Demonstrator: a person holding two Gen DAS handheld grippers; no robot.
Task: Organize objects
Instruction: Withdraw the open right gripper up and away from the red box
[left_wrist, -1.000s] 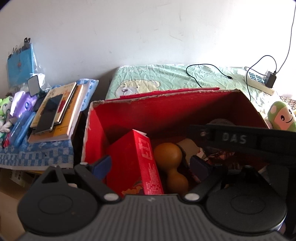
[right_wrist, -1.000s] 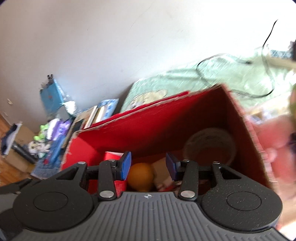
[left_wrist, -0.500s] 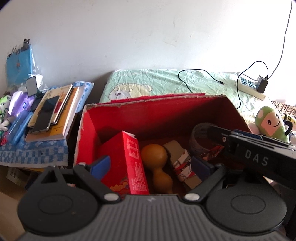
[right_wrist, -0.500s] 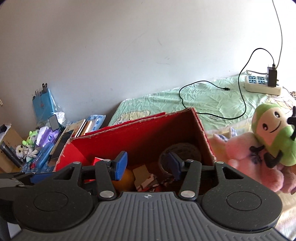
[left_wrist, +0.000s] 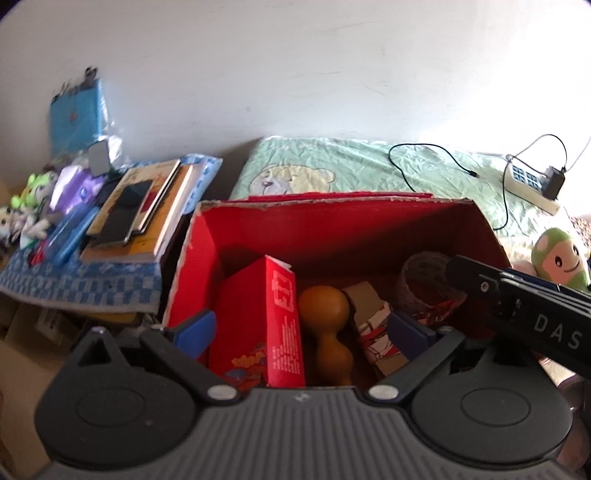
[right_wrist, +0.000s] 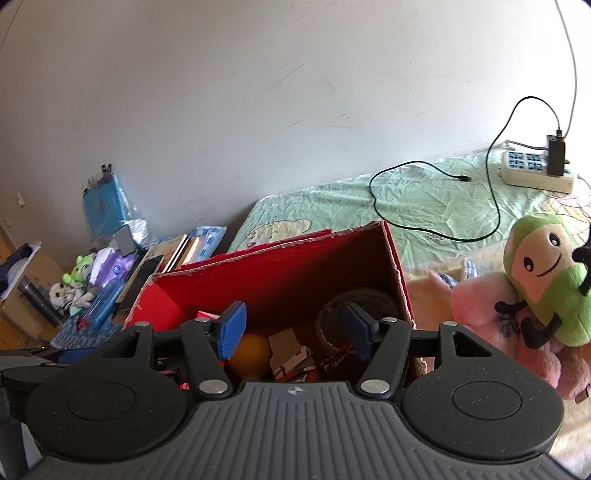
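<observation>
Partly done: open red cardboard box (left_wrist: 332, 236) on bed already holds tall red carton (left_wrist: 258, 321), brown wooden gourd (left_wrist: 325, 325), tape roll (left_wrist: 424, 280); green plush (right_wrist: 543, 273) right of box, stationery far left, not yet boxed; left gripper (left_wrist: 301, 330), right gripper (right_wrist: 293, 328) over box, jaws opening, nothing gripped

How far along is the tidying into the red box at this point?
Done: the red box already holds a red carton, a wooden gourd, a small printed pack and a tape roll. In hand: nothing; the left tongs and right tongs are opening, empty. Left: the green plush and pink plush beside the box.
</observation>
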